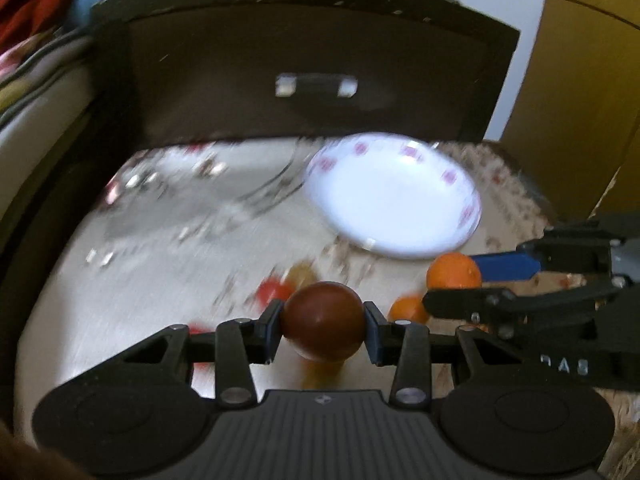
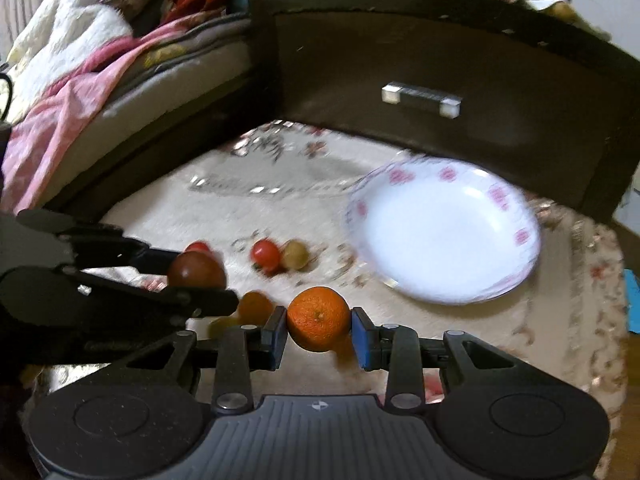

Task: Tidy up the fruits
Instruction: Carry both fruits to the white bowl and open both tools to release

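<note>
Clamped between the blue pads of my left claw (image 1: pixel 324 322) is a dark red-brown fruit (image 1: pixel 323 320), round and smooth, held clear above the cream floral cloth (image 1: pixel 152 280). My right claw (image 2: pixel 319 326) grips a small orange (image 2: pixel 319 319) the same way, one pad on each side, also lifted off the cloth. Both claws are side by side, each showing in the other's view. Left on the cloth below and between them are a second small orange (image 2: pixel 256 306), a red tomato (image 2: pixel 265 255) touching a yellowish fruit (image 2: pixel 295 255), and another red one (image 2: pixel 198 246) mostly hidden behind my left claw. Farther off, toward the right, a white plate (image 2: pixel 516 236) with pink rim marks lies flat on the cloth, nothing on it, near a dark drawer front (image 2: pixel 500 60) with a metal handle (image 2: pixel 421 99).
</note>
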